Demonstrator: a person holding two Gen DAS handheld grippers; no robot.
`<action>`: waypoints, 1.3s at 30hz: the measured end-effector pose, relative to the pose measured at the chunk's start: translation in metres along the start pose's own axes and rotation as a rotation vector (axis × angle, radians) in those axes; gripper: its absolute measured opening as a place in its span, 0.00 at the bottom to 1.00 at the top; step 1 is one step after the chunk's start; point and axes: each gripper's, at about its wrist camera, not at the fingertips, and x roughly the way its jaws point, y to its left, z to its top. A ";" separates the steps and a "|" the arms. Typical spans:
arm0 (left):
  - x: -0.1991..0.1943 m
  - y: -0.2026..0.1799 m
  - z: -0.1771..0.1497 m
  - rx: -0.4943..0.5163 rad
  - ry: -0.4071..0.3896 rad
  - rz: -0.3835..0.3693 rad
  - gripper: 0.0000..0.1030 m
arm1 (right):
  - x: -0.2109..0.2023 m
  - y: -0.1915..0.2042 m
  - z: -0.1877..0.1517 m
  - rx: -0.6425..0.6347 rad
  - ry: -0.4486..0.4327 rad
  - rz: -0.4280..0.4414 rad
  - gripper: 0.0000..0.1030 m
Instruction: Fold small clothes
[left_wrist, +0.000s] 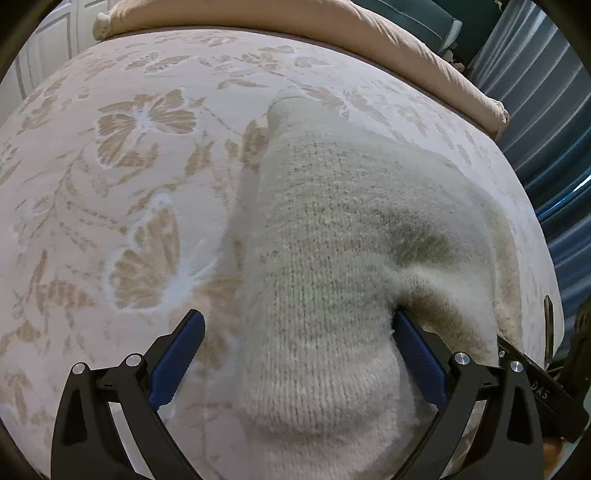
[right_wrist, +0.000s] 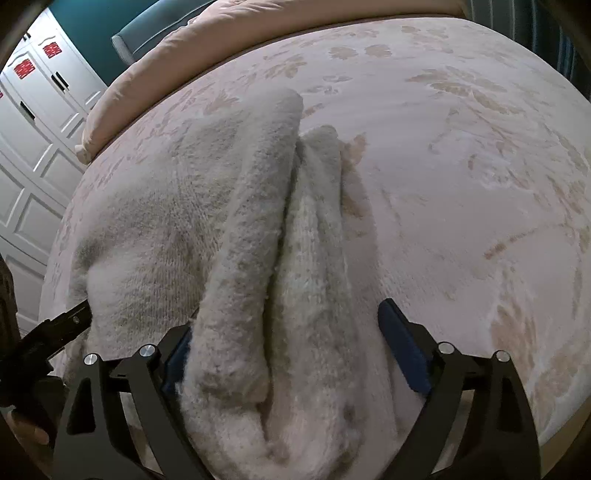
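Both our tools are spread: the left tool (left_wrist: 297, 332) straddles the cream knit sweater (left_wrist: 343, 236), the right tool (right_wrist: 286, 328) its bunched sleeves (right_wrist: 258, 229). It lies mid-bed (left_wrist: 110, 206); we should close on all layers together.

- Left wrist: low, close over the bed cover (left_wrist: 110, 221), looking forward along the fingers toward the pillow (left_wrist: 369, 33).
- Right wrist: likewise low and close, sharing the knitted garment (right_wrist: 258, 240) (seen from its other side).
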 end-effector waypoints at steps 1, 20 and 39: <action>0.002 0.000 0.001 -0.001 0.000 -0.005 0.95 | 0.001 0.000 0.000 -0.003 -0.001 0.002 0.86; -0.002 -0.006 0.001 0.032 -0.024 -0.105 0.69 | 0.006 -0.003 0.008 0.011 0.026 0.131 0.54; -0.153 -0.061 -0.045 0.239 -0.068 -0.311 0.41 | -0.158 0.009 -0.056 0.087 -0.154 0.154 0.30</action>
